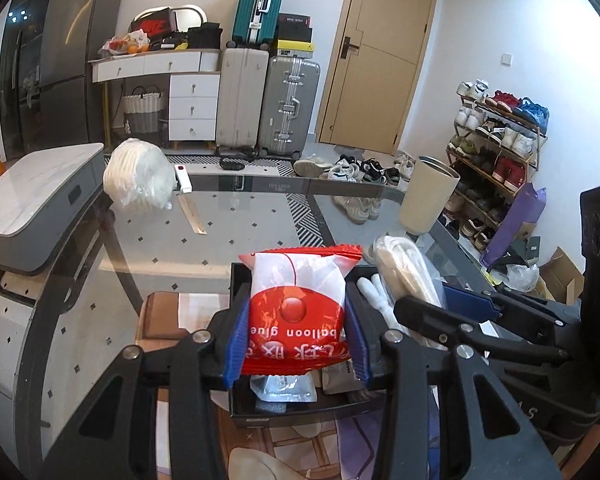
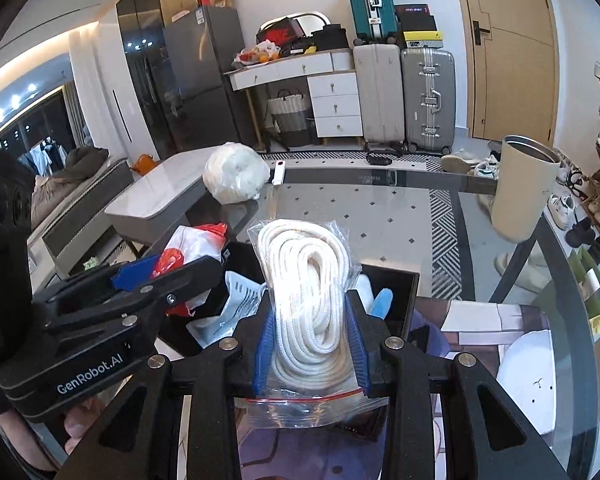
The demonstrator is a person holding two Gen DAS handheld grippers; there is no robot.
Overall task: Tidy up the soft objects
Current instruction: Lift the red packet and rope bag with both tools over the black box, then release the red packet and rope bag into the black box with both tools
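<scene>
My left gripper (image 1: 296,344) is shut on a red and white balloon glue packet (image 1: 298,308) and holds it over a black box (image 1: 238,276) on the glass table. My right gripper (image 2: 310,344) is shut on a clear zip bag of white rope (image 2: 308,292), held over the same black box (image 2: 400,280). In the left wrist view the rope bag (image 1: 404,268) and right gripper show at the right. In the right wrist view the glue packet (image 2: 188,244) shows at the left. The box holds clear packets (image 2: 236,300) and a white and blue soft item (image 2: 380,300).
A white bagged bundle (image 1: 140,178) lies at the glass table's far left beside a small white device (image 1: 182,178). A cream cylindrical bin (image 1: 428,194) stands at the far right edge. A grey side table (image 1: 32,200) stands left. Suitcases, drawers and a shoe rack (image 1: 496,152) stand behind.
</scene>
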